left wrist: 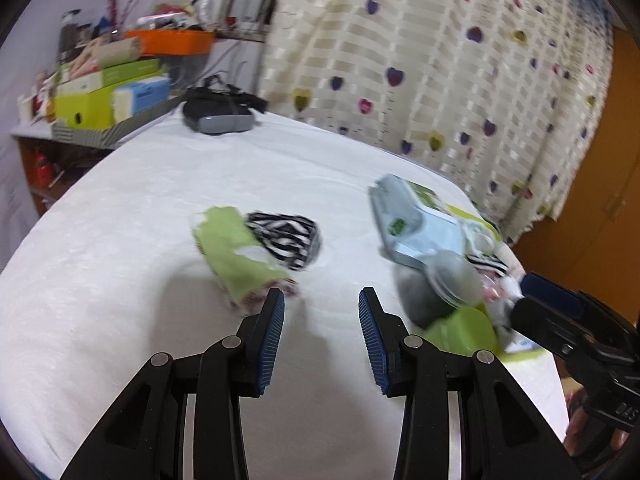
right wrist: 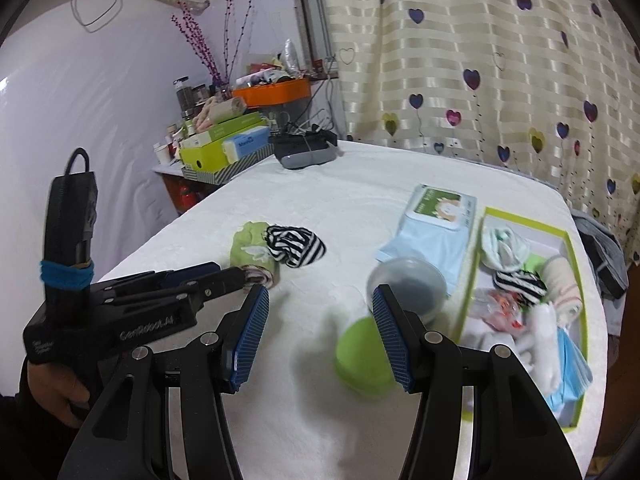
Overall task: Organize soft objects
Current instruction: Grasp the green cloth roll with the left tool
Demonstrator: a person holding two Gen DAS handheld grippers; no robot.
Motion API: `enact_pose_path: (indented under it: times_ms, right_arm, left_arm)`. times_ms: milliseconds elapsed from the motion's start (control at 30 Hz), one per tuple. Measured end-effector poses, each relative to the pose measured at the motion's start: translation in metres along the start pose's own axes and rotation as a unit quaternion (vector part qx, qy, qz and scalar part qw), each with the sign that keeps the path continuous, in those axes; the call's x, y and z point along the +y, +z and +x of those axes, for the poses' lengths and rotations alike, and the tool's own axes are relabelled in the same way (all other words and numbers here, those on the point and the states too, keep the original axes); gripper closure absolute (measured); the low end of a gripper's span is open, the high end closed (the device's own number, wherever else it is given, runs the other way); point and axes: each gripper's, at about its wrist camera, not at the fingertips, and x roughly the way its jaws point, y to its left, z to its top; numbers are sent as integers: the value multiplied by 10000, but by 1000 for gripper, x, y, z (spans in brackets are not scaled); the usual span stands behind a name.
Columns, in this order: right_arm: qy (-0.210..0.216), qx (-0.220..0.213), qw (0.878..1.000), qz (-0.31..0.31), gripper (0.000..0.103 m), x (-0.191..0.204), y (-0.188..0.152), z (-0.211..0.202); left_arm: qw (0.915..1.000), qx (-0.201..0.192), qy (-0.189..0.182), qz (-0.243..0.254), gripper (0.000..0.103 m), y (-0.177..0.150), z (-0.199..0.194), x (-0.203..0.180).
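Socks and small cloths are split between the white bed cover (right wrist: 320, 208) and a green-edged box (right wrist: 576, 264) at 3 o'clock in the right wrist view.

Nearest, the right gripper (right wrist: 320, 332) stands with jaws apart and nothing between them; the left gripper (left wrist: 322, 338) is likewise released and empty over bare cover. A hand (right wrist: 52, 392) holds the left tool at 8 o'clock.

Just past the right gripper's fingertips lie a green lid (right wrist: 362, 360) and a clear round tub (right wrist: 408, 284), touching a pale blue wipes pack (right wrist: 428, 236).

At 11 o'clock, a rolled green cloth (right wrist: 250, 248) touches a black-and-white striped sock (right wrist: 296, 246).

The box holds a second striped sock (right wrist: 520, 284), white pieces and blue masks (right wrist: 572, 368).

Farthest, a grey headset (right wrist: 306, 152) sits at the cover's far edge, beside a cluttered shelf (right wrist: 216, 160); a heart-print curtain (right wrist: 480, 60) hangs behind.
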Motion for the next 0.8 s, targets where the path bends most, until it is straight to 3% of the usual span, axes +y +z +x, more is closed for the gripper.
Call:
enact_pose_path:
  times_ms: [400,467,500,800]
  right_arm:
    - [119,51,9997,-195,48,7,19,31]
    - [125,77,9997,-218,48,8,21,37]
    - [134,89,9996,-225,48,8,22,39]
    - [207,128,9992,-323,48,13,29,55]
  left_arm:
    - [9973,240,470,-510,65,25,51,36]
    - [9966,334,460,-595,58,25,60,38]
    - [9966,322,439,-610,50,26,63,39]
    - [9935,550,791,-601,48,23,84,44]
